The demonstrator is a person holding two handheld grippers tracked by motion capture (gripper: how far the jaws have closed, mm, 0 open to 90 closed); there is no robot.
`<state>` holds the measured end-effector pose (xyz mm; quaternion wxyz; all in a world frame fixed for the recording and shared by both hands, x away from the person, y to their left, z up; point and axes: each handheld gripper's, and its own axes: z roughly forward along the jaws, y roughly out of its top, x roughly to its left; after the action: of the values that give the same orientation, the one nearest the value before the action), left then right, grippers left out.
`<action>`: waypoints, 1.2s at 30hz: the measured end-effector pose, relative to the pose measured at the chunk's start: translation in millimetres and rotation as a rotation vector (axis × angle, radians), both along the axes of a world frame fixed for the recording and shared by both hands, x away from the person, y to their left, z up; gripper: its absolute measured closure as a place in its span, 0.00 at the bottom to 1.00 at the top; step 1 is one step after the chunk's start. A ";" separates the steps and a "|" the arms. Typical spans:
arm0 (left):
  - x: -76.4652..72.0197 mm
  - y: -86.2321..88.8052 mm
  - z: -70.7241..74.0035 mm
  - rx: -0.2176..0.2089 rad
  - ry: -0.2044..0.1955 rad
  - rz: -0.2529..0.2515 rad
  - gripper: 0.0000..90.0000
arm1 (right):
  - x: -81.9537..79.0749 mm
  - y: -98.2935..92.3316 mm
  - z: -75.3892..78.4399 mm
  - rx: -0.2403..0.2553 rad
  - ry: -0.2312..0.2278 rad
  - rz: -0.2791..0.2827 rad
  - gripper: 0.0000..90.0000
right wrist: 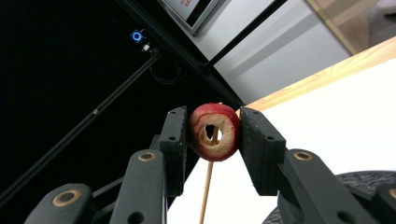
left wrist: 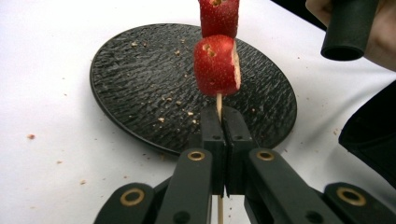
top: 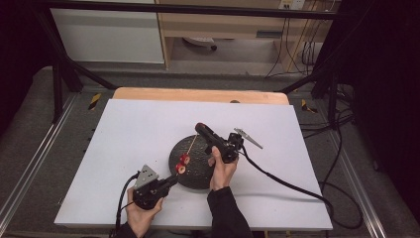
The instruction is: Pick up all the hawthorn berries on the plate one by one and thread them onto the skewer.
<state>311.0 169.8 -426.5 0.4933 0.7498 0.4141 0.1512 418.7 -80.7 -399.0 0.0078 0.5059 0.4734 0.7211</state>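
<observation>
Skewer work turns on one line: the thin wooden stick runs straight out ahead of the left gripper, whose jaws are pinched tight on its near end, and slants up and away over the black plate toward the right gripper. Two red fruit pieces already sit on the stick just beyond the left jaws. At the far tip, the right gripper clamps a cored red fruit ring by its sides, jaws narrowed onto it, with the ring's hole facing back along the stick and the point seeming to sit in or just behind that hole. So the ring's open axis and the stick's long axis look nearly matched, and the right hand is the one at the free end; sliding the ring down toward the left gripper seems the move in hand. Under both lies the white bench, speckled with crumbs, with dark frame rails and cables around.
</observation>
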 end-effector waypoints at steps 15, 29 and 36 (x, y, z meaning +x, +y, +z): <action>5.4 -10.1 -1.4 -0.029 0.007 0.029 0.98 | -2.1 5.2 -8.1 0.002 0.047 0.015 0.71; 26.1 -15.1 3.7 -0.047 0.008 0.004 0.98 | -10.7 8.6 -12.9 -0.060 0.039 0.047 0.71; 28.8 -14.1 1.1 -0.039 0.007 -0.004 0.98 | -16.3 12.1 -18.6 -0.093 0.042 0.069 0.71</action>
<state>339.8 155.7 -425.3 0.5068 0.7413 0.4174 0.1393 402.4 -68.5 -417.7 -0.0036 0.5033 0.5236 0.6874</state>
